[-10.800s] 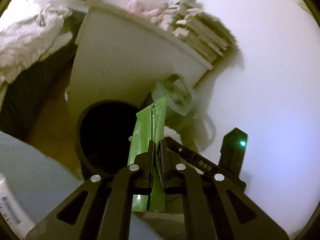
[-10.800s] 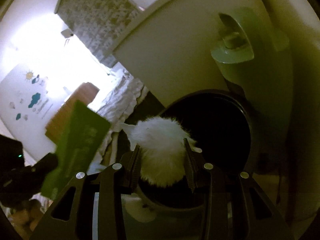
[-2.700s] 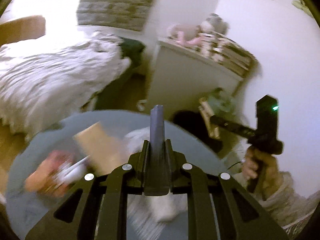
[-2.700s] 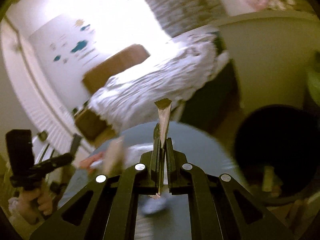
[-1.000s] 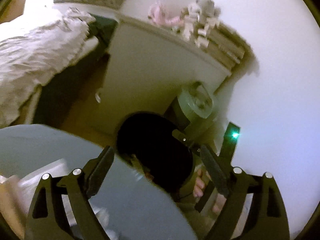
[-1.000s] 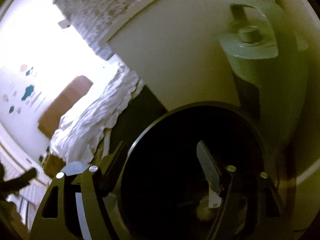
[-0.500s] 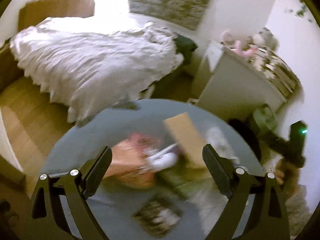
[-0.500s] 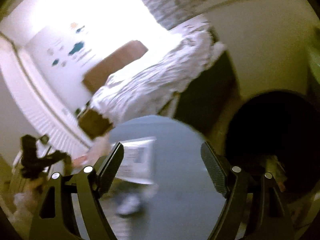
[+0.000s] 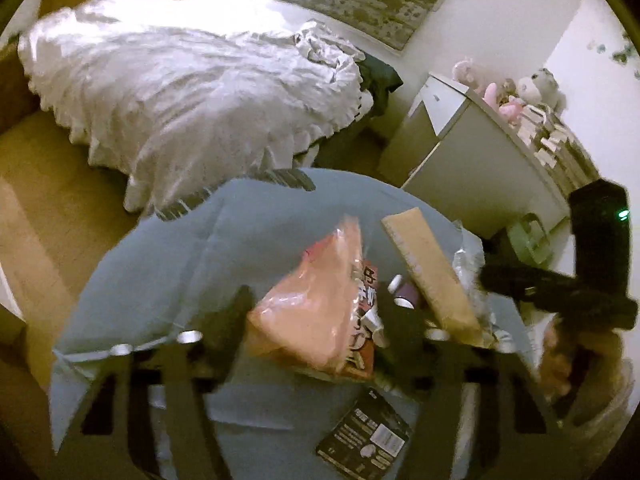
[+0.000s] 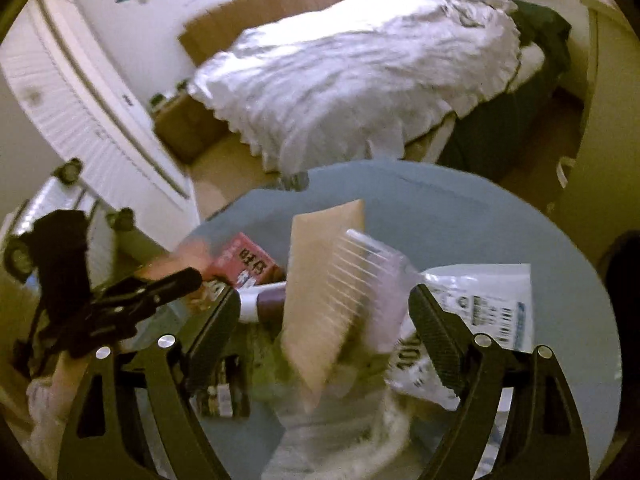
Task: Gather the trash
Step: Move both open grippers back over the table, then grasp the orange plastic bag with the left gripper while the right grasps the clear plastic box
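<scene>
A round blue-grey table [image 9: 168, 264] carries a heap of trash. My left gripper [image 9: 320, 320] is open and empty just above a crumpled orange plastic wrapper [image 9: 316, 304]. Beside it lie a tan cardboard piece [image 9: 432, 272], a red printed packet [image 9: 366, 288] and a black label card [image 9: 364, 436]. My right gripper [image 10: 320, 312] is open and empty, its jaws on either side of the tan cardboard [image 10: 320, 280] and a clear plastic tray [image 10: 372, 280]. A white printed plastic bag [image 10: 480, 304] lies to the right. The black bin [image 10: 624, 276] shows at the right edge.
A bed with a white ruffled duvet [image 9: 180, 100] stands behind the table. A white cabinet [image 9: 472, 160] with plush toys and stacked books stands at the right, a pale green canister [image 9: 532, 240] below it. A radiator [image 10: 64, 92] lines the left wall. The floor is wood.
Both grippers have swung from the bin back over the table and dropped closer to the trash heap. Both stay open and empty. The left one now hovers right above the orange wrapper.
</scene>
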Available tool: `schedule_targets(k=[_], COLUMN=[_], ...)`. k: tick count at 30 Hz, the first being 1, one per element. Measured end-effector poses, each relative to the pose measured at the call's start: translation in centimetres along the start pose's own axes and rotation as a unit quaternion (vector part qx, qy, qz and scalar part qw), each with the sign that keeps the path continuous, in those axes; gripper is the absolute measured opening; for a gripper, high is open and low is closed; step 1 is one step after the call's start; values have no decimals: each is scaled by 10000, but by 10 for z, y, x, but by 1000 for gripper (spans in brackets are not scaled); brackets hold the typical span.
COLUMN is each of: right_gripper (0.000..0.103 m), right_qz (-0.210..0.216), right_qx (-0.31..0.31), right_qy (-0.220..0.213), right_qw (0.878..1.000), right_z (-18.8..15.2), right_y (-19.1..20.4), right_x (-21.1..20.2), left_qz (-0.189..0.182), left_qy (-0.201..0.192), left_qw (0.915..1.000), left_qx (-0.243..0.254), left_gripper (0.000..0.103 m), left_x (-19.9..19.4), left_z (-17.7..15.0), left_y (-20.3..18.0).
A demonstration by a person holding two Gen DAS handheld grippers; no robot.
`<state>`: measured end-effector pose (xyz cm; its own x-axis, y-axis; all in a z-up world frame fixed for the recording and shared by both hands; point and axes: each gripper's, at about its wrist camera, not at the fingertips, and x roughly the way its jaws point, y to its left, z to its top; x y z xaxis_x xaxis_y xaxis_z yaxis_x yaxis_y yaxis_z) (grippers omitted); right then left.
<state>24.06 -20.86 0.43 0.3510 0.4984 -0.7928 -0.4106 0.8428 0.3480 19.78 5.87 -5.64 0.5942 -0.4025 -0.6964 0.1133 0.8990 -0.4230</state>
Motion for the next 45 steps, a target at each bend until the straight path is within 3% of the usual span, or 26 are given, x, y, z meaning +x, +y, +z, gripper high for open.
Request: schedule_targets(k=[1, 2, 3, 8, 13, 16, 21, 26, 32, 38, 43, 45], right_gripper=[83, 68, 60, 43, 42, 41, 41, 41, 41, 41, 41, 41], right_qz=[-142, -260, -368, -191, -17, -226, -375, -251, -176, -549, -1000, -1064], right_qx=[20, 36, 52, 235, 261, 27, -359, -202, 438, 1326, 1933, 2312], right_qy=[79, 153, 236, 119, -269, -597, -1035, -1292, -1879, -2414, -2569, -2544], right_qw=[9999, 9995, 9990, 9995, 9993, 9980, 9933, 9911, 9810, 9598, 9416, 9330], right_z=[2, 1, 0, -12, -19, -22, -31, -39, -53, -66, -79, -86], right_y=[-1, -2, -3, -18, -25, -20, -16, -36, -100, -200, -283, -320], right_x=[10, 18, 23, 16, -20, -45, -79, -101, -141, -187, -196, -189], left_qz=[41, 78, 63, -64, -74, -96, -225, -510, -1077, -1573, -1838, -1840], left_qy=[28, 46, 69, -99, -449, -621, -715, -700, -509, -245, 307, 703], left_qw=[10000, 10000, 10000, 9997, 9989, 9980, 9971, 9953, 9899, 9772, 9679, 9655], left_qx=[-25, -13, -28, -193, -150, -30, 147, 434, 768, 1403, 1685, 1702], left_gripper=[50, 45, 42, 36, 35, 35, 35, 35, 35, 35, 35, 35], left_x=[2, 4, 5, -4, -28, -44, -56, -54, -24, 29, 105, 143], left_z=[0, -2, -3, -10, -11, -11, -7, 0, 17, 38, 47, 47], left_y=[3, 4, 6, 19, 13, 2, -20, -60, -127, -215, -292, -317])
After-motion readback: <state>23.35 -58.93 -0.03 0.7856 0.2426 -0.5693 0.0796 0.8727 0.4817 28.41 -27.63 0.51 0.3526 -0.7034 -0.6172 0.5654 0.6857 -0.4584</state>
